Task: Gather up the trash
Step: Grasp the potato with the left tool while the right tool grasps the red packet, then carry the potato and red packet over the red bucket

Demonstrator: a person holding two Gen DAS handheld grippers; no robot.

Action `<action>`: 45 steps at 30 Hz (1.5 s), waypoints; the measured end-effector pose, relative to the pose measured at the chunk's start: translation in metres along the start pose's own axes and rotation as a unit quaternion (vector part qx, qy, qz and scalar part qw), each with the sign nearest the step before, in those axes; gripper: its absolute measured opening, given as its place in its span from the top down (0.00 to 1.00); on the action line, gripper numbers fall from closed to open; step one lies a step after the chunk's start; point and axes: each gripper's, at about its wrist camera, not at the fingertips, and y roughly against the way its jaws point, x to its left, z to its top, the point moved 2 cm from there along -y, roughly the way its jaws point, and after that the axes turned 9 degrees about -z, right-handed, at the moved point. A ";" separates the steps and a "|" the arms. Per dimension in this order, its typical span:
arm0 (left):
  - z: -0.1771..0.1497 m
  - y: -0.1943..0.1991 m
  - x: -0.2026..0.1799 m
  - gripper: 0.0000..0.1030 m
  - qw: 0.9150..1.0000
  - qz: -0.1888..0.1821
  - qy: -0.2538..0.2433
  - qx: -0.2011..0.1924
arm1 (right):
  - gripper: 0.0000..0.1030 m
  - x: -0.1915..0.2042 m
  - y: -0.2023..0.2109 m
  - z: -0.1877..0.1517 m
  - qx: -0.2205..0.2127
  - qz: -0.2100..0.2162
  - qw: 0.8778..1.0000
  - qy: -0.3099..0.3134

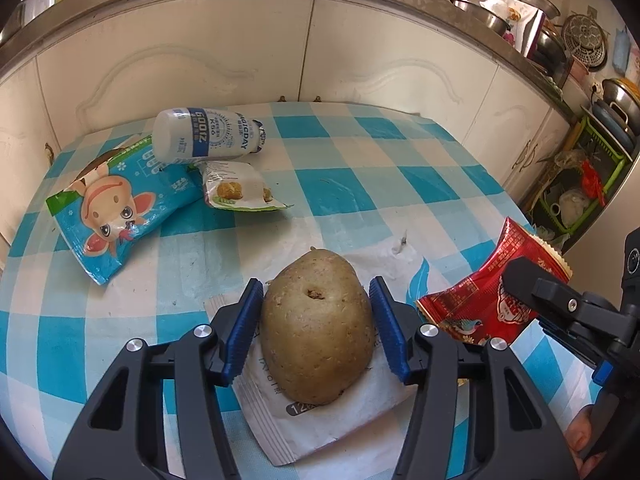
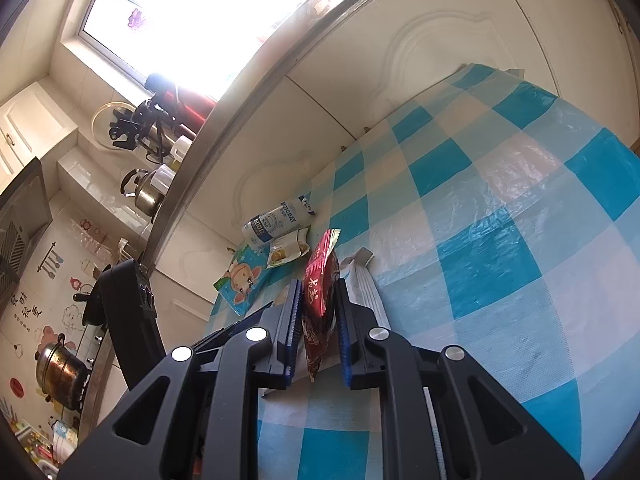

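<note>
Potato [image 1: 318, 326] sits on a white packet [image 1: 320, 420] on my tabletop [image 1: 360, 184], between my left hand-held gripper's [image 1: 316, 330] wide-open jaws. My right hand-held gripper [image 2: 318, 330] pinches the red wrapper [image 2: 320, 292].

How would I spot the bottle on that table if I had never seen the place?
Start at the blue-and-white checked tablecloth and go to its far corner by the white cabinet doors. There a white plastic bottle with a blue label band lies on its side, the only rounded, rigid thing among flat snack wrappers.
</note>
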 end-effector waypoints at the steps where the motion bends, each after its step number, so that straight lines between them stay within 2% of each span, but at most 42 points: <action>1: 0.000 0.001 0.001 0.45 1.000 0.000 0.004 -0.002 | 0.83 0.000 0.000 0.000 0.001 0.000 1.000 0.001; 11: -0.017 0.030 0.021 0.46 0.999 -0.003 0.045 -0.017 | 0.83 0.006 -0.005 -0.004 0.019 0.002 1.000 0.014; 23: -0.054 0.092 0.059 0.46 0.995 0.003 0.085 -0.045 | 0.83 0.015 -0.004 -0.011 0.028 0.001 0.999 0.032; 33: -0.075 0.136 0.083 0.46 0.991 0.002 0.105 -0.078 | 0.83 0.014 -0.007 -0.021 0.052 -0.001 0.999 0.002; 45: -0.100 0.169 0.118 0.46 0.984 0.000 0.143 -0.102 | 0.83 0.048 0.002 -0.028 0.052 -0.001 0.998 0.027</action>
